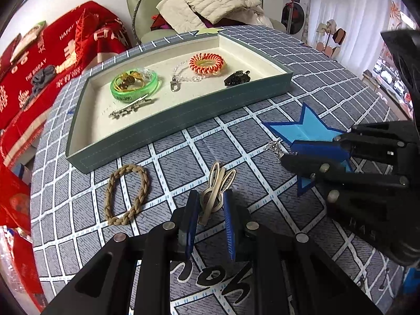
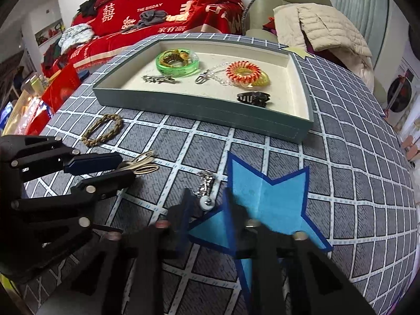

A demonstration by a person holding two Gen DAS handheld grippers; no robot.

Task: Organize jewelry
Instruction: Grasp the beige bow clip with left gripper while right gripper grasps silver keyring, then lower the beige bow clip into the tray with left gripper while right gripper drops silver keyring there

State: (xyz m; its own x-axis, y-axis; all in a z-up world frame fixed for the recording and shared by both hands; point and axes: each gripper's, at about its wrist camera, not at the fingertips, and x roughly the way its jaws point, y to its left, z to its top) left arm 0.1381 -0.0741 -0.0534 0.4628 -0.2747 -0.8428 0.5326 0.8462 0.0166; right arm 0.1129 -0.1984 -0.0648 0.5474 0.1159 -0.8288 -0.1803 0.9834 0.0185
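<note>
Five pieces already lie in the tray (image 1: 183,120). Left on the table are the braided band (image 1: 126,194), the cream elastics (image 1: 215,191) pinched in the narrow left gripper (image 1: 210,204), and the silver chain (image 2: 206,189) by the star—right gripper (image 2: 207,204) shut, blurred, grip uncertain. Table's near edge is clear.

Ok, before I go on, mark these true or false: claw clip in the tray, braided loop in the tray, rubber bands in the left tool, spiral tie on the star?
1. The black claw clip lies inside the grey-green tray. True.
2. The tan braided loop is in the tray. False: it lies on the checked cloth, in front of the tray.
3. The beige rubber bands sit between the fingers of the left tool. True.
4. The orange spiral hair tie lies on the blue paper star. False: it is in the tray.
</note>
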